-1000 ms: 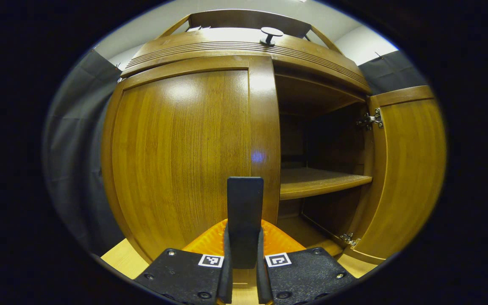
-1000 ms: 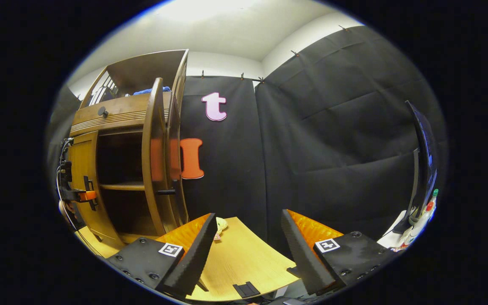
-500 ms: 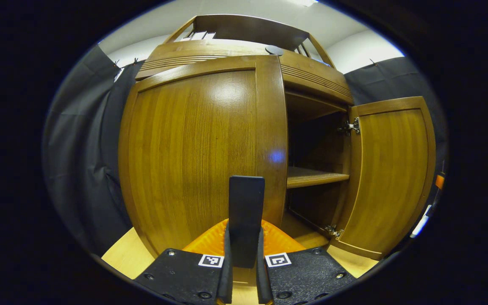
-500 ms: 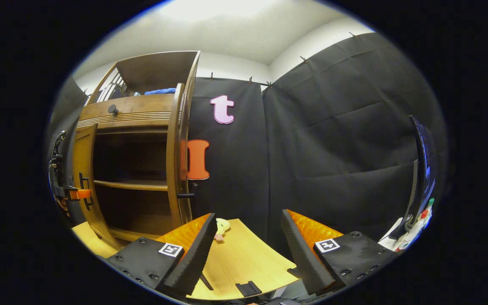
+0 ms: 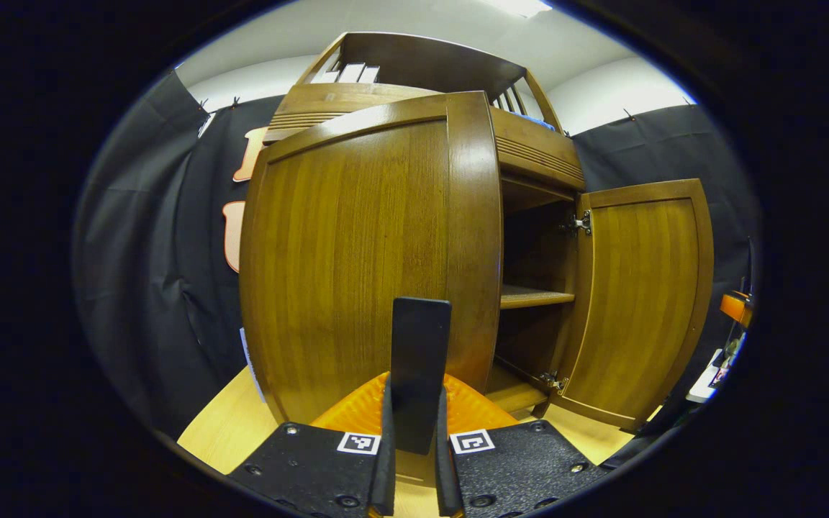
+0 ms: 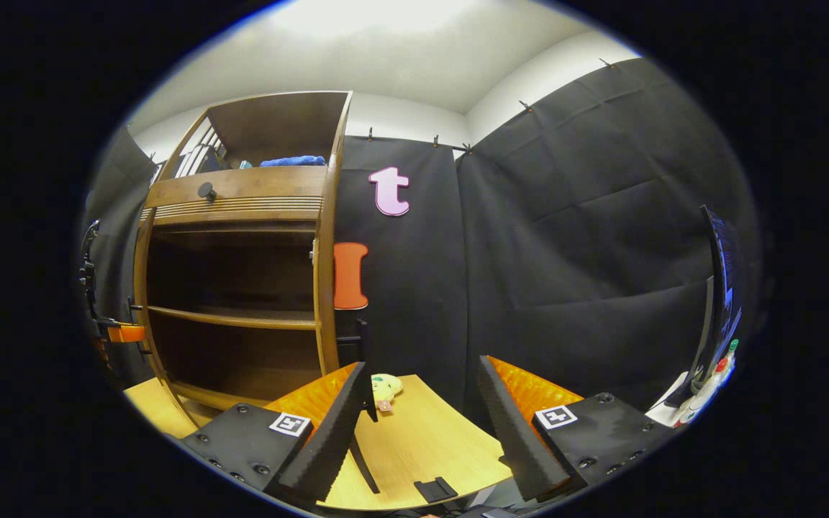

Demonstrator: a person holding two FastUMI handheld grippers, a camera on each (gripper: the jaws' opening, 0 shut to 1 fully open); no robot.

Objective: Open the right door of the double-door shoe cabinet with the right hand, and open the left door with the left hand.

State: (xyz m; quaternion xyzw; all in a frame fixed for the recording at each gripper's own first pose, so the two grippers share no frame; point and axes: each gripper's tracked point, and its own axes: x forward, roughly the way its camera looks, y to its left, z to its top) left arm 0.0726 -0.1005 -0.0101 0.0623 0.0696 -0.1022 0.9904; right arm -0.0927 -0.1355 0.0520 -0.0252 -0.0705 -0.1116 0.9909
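Wood-grain fills my left gripper view: the left door (image 5: 364, 259) of the shoe cabinet (image 5: 529, 155) stands just ahead of my left gripper (image 5: 414, 403), swung part-way out on its far-left hinge side. My jaws there are pressed together around a dark upright bar, which I take to be the door's handle (image 5: 420, 360); I judge that both fingers pinch it. The handle's long axis runs vertical, straight up between the fingers, and the door's free edge lies just right of it, also vertical. The door panel faces me and slightly right, so the move I am in, as I read it, is an outward arc toward my near left, with the hinge line as the pivot.

To the right in that view the right door (image 5: 637, 302) is already wide open, its inner face and hinges showing, with a shelf (image 5: 533, 296) between the two doors.

My right gripper (image 6: 422, 432) hangs well apart from the cabinet, over the light wooden bench (image 6: 414, 439), jaws spread and holding nothing. From there I see the cabinet front open, and the left gripper at the far left edge. A small yellowish object (image 6: 386, 386) lies on the bench near the cabinet's right side.

Left hand is plainly the nearer one; the risk is the handle slipping from the pinch as the arc widens.
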